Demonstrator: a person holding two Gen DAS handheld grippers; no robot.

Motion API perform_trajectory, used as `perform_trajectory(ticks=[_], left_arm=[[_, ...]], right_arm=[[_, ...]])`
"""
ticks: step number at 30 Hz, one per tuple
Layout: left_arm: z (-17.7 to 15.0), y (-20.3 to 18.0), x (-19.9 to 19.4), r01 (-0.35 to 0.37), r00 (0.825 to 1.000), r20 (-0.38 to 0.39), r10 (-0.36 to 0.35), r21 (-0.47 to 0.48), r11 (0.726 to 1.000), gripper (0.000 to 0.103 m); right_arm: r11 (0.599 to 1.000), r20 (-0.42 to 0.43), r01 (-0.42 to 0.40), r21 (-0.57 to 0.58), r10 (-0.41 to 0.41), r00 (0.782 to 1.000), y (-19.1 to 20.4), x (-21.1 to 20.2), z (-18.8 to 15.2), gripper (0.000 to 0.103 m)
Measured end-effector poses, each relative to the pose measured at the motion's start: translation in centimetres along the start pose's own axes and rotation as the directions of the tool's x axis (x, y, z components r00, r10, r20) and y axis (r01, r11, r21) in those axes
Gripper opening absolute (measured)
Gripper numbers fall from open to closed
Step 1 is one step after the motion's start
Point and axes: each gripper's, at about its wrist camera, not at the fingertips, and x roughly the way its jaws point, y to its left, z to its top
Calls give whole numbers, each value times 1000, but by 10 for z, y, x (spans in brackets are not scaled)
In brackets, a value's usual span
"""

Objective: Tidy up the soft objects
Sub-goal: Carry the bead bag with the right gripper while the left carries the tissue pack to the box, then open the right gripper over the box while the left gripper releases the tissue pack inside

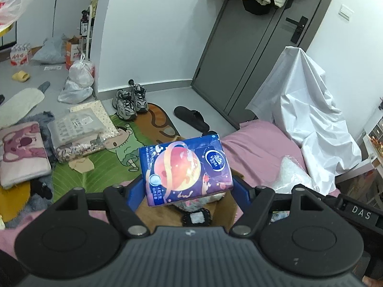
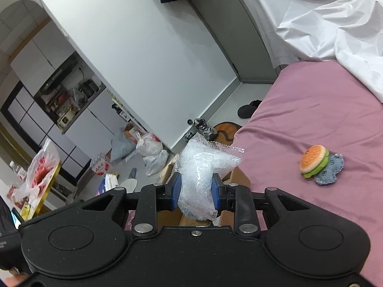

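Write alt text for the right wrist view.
The right gripper holds a clear bubble-wrap bag between its blue jaws, above a cardboard box at the edge of a pink bed. A plush hamburger lies on the bed beside a blue fabric piece.

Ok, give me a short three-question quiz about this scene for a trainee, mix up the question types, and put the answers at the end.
1. Multiple choice: what is the left gripper holding?
A. a blue tissue pack
B. a black slipper
C. a yellow sponge

2. True or false: the right gripper is open and holds nothing.

3. Fill in the blank: the burger plush lies on the ____ bedsheet.

Key:
1. A
2. False; it is shut on a bubble wrap bag.
3. pink
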Motion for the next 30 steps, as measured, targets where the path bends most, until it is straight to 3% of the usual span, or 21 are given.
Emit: perform_trajectory(ticks=[14, 30], left_arm=[[12, 24, 19, 57, 997, -51, -55, 39, 998, 74], [18, 33, 56, 92, 982, -174, -79, 65, 994, 74]], right_arm=[[997, -38, 36, -64, -39, 999, 28, 28, -11, 27], [989, -120, 79, -129, -95, 988, 48, 60, -21, 27]])
